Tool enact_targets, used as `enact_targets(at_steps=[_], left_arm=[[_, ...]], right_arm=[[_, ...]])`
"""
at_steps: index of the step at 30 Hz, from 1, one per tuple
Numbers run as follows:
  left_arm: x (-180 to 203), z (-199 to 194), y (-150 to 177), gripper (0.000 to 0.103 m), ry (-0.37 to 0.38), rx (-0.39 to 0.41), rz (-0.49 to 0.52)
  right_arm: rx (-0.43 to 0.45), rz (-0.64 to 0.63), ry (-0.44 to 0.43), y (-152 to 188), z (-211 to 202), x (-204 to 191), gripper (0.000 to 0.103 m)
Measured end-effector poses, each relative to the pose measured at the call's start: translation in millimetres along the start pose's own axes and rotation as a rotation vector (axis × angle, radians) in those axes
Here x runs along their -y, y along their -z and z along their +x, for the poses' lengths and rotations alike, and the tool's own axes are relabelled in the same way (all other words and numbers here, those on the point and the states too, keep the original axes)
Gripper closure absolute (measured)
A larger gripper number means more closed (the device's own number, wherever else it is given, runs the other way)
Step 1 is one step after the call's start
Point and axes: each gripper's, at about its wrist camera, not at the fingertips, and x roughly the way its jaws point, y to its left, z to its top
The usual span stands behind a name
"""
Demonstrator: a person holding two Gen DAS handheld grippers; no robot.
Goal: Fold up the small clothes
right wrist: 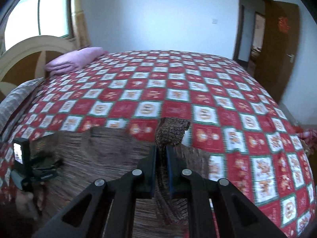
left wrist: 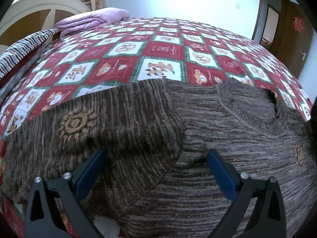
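The brown knit sweater (left wrist: 158, 138) lay spread on the checked bedspread (left wrist: 158, 49) under my left gripper (left wrist: 156, 156), whose jaws gaped wide and empty. Only my right wrist view showed my right gripper (right wrist: 160, 150) pinching its raised cuff (right wrist: 172, 131).

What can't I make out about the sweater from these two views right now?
- Sweater hem: cut off by the bottom edge, left wrist view.
- Right sleeve cuff, pinched by the right gripper: motion blur hides how much fabric is caught.
- Left gripper, open: what lies under the fold is hidden.
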Motion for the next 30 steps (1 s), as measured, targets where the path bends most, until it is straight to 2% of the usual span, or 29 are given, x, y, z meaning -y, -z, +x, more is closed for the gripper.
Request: enact_targets(at_steps=[6, 9, 10, 12, 14, 15, 19, 21, 23, 25, 27, 30], left_arm=[[-0.9, 0.3, 0.3, 0.000, 0.001, 0.001, -0.002], [-1.1, 0.6, 0.3, 0.000, 0.000, 0.000, -0.002], [-1.2, 0.7, 0.1, 0.000, 0.000, 0.001, -0.002], [-1.1, 0.9, 0.2, 0.000, 0.001, -0.001, -0.002], [-1.1, 0.8, 0.3, 0.000, 0.000, 0.000, -0.001], [-1.3, 0.8, 0.3, 0.000, -0.001, 0.000, 0.000], [1.9, -1.1, -0.4, 0.000, -0.027, 0.003, 0.019], [8.7, -7.6, -0.8, 0.000, -0.056, 0.006, 0.063], [20.2, -25.3, -1.0, 0.000, -0.078, 0.058, 0.118], [36.3, -42.4, -0.5, 0.000, -0.029, 0.077, 0.173], [55.9, -53.6, -0.2, 0.000, 0.031, 0.060, 0.216], [85.5, -59.2, 1.3, 0.001, 0.092, 0.040, 0.268]], right_arm=[[-0.030, -0.041, -0.096, 8.9, 47.1, -62.9, 0.094], [-0.093, -0.009, -0.236, 25.8, 87.0, -86.1, 0.093], [-0.121, -0.001, -0.262, 33.2, 98.1, -92.8, 0.088], [-0.175, -0.004, -0.297, 47.4, 109.7, -104.2, 0.030], [-0.160, -0.024, -0.344, 58.6, 100.8, -106.4, 0.027], [-0.147, -0.051, -0.340, 63.6, 91.0, -104.2, 0.027], [-0.078, -0.068, -0.287, 76.2, 49.9, -60.7, 0.027], [-0.047, -0.028, -0.220, 85.2, 30.7, -20.7, 0.027], [-0.030, 0.025, -0.143, 94.6, 20.4, 17.5, 0.027], [-0.022, 0.084, -0.064, 104.1, 15.2, 50.3, 0.027], [-0.026, 0.175, -0.005, 118.6, 16.4, 83.6, 0.027], [-0.021, 0.302, 0.011, 137.9, 21.5, 118.0, 0.027]])
